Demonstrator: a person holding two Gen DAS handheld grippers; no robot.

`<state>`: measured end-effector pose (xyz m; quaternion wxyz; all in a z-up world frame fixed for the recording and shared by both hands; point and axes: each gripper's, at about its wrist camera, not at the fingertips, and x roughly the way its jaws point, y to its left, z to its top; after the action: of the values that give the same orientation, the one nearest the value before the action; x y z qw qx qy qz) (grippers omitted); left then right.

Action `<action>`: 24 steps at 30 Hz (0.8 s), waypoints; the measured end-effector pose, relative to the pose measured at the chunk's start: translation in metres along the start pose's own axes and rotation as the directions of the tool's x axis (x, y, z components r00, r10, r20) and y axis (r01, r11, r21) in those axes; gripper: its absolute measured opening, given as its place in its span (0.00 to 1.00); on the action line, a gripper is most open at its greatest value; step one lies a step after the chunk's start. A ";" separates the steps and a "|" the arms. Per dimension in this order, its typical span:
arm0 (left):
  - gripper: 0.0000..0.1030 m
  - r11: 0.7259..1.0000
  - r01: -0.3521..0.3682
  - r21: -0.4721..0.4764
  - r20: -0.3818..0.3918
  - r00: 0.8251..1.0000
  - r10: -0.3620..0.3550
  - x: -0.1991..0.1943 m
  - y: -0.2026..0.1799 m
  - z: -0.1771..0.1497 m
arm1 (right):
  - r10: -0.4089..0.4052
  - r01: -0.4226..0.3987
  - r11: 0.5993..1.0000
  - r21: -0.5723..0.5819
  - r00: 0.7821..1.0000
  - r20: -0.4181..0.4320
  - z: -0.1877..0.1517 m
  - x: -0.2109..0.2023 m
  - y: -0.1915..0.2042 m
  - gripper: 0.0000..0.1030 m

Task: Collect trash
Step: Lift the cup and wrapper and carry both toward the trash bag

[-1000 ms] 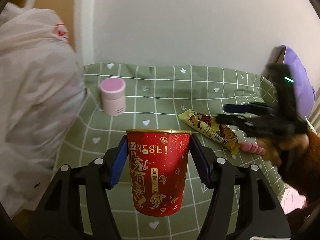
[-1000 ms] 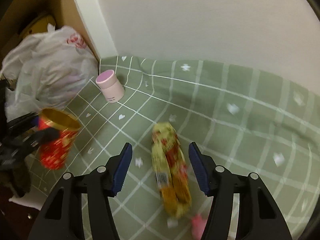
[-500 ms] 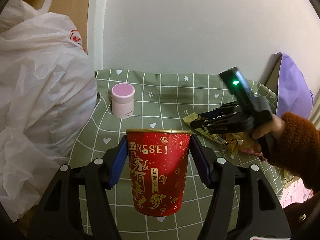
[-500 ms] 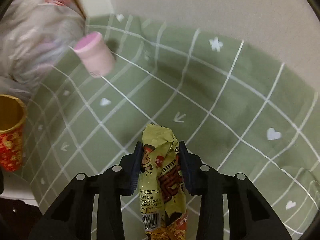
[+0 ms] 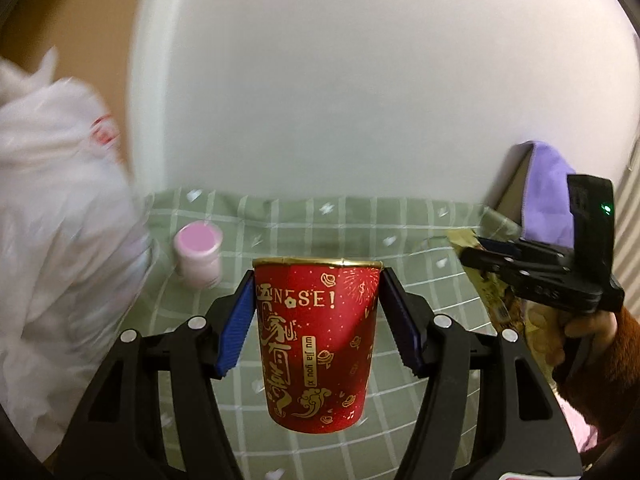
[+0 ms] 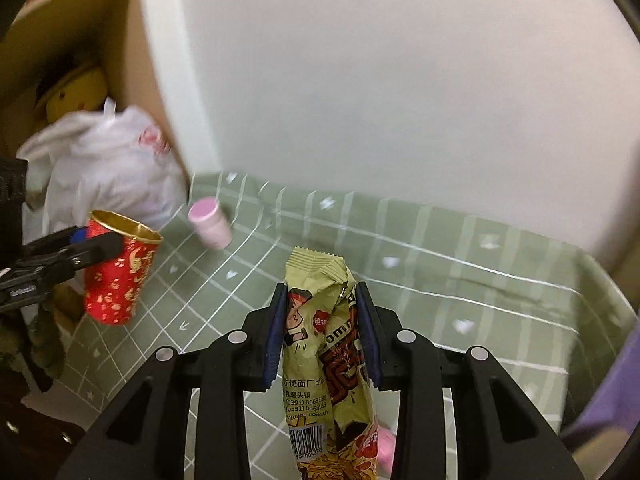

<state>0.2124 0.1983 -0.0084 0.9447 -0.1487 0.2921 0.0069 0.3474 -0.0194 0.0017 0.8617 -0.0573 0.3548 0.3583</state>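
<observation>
My left gripper is shut on a red paper cup with gold print and holds it upright above the green checked cloth. The cup also shows in the right wrist view at the left. My right gripper is shut on a yellow-green snack wrapper and holds it lifted off the cloth. In the left wrist view the right gripper is at the right edge with the wrapper hanging from it.
A white plastic bag bulges at the left, also visible in the right wrist view beside a cardboard box. A small pink jar stands on the cloth near the bag. A purple cushion sits at the right. A white wall is behind.
My right gripper closed on the snack wrapper and lifted it off the cloth. My left gripper kept hold of the red cup and swung slightly; the view is blurred with motion.
</observation>
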 end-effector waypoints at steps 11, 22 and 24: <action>0.57 0.953 0.224 0.202 -0.027 0.974 -0.223 0.033 -0.103 0.022 | -0.155 0.129 0.968 0.215 0.982 0.107 -0.054 -0.095 -0.063 0.31; 0.57 0.937 0.264 0.230 -0.192 0.956 -0.222 0.075 -0.123 -0.012 | -0.183 0.199 0.888 0.415 0.980 -0.077 -0.152 -0.043 -0.090 0.38; 0.57 0.939 0.260 0.225 -0.204 0.955 -0.216 0.075 -0.120 -0.016 | -0.184 0.209 0.892 0.402 0.978 -0.101 -0.154 -0.039 -0.088 0.48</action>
<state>0.2777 0.0738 -0.0288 0.9201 -0.0629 0.3529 -0.1577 0.2984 -0.1615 -0.1007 0.8752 0.0785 0.4401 0.1851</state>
